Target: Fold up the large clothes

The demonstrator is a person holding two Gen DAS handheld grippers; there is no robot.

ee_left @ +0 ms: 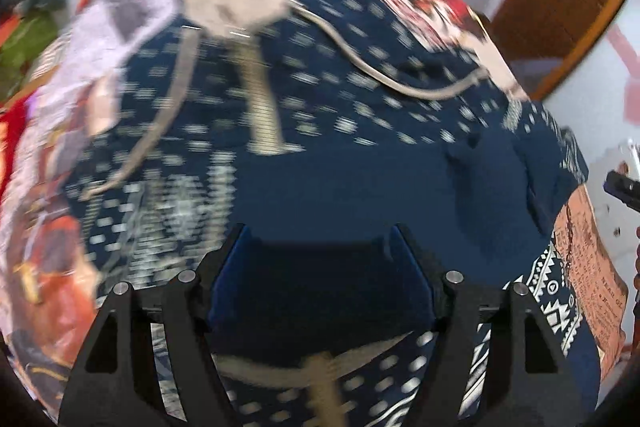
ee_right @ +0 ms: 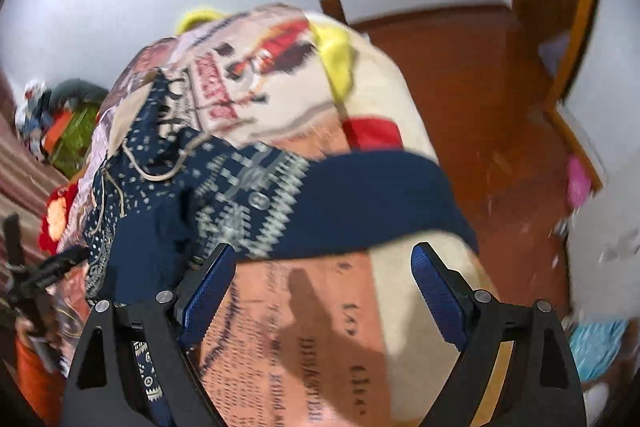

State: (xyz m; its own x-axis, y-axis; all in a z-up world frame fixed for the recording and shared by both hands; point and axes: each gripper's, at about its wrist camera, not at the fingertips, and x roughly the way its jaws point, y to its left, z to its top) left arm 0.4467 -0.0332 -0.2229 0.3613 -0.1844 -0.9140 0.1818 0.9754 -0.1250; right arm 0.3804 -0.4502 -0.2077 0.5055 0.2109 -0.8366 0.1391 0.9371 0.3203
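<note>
Navy patterned garment (ee_left: pixel 340 163) lies spread across printed bedspread (ee_right: pixel 280 79), drawstrings (ee_left: pixel 400 83) loose on top. Left gripper (ee_left: pixel 320 247) spread wide, dark fabric between fingers, not pinched. Right gripper (ee_right: pixel 324 263) wide apart over bedspread, holding nothing, garment hem just ahead. Clothes pile (ee_right: pixel 68 131) far left; wooden floor (ee_right: pixel 480 147) right. Bedspread print blurred, unreadable.

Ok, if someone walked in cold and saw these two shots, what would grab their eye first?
Probably the navy patterned garment with pale drawstrings, spread across the middle of a busy printed blanket. Next, the left gripper, whose open fingers straddle the dark fabric at the bottom of its own view. In the right wrist view the right gripper hangs open above newspaper-print cloth, beside a red-brown floor.
</note>
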